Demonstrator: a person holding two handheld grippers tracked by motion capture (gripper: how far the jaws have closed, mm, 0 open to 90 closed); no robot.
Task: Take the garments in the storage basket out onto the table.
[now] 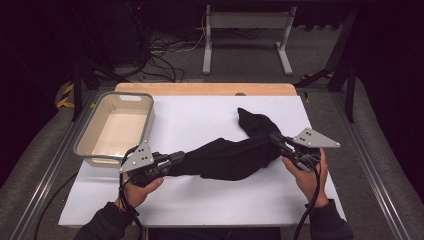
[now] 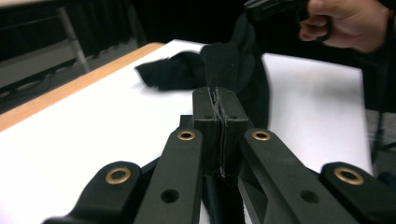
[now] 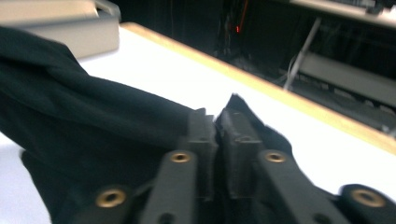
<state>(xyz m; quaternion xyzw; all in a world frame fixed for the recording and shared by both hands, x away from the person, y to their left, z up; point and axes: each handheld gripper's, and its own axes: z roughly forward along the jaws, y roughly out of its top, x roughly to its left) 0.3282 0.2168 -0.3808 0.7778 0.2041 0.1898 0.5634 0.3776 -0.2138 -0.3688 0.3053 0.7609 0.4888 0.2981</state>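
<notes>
- We clamp our left hand-held gripper [image 1: 176, 159] on one end of the black garment [image 1: 235, 155].
- Our right hand-held gripper [image 1: 278, 140] pinches its other end; the cloth hangs stretched between them, sagging to the white surface [image 1: 200, 200].
- A beige bin [image 1: 116, 127] sits just beyond the left hand-held gripper.

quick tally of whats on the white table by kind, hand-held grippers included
black cloth: 1, stretched between the two grippers
beige plastic bin: 1, at the left edge of the white table
hand-held gripper: 2, the left hand-held gripper and the right hand-held gripper, each shut on one end of the cloth
total: 4
</notes>
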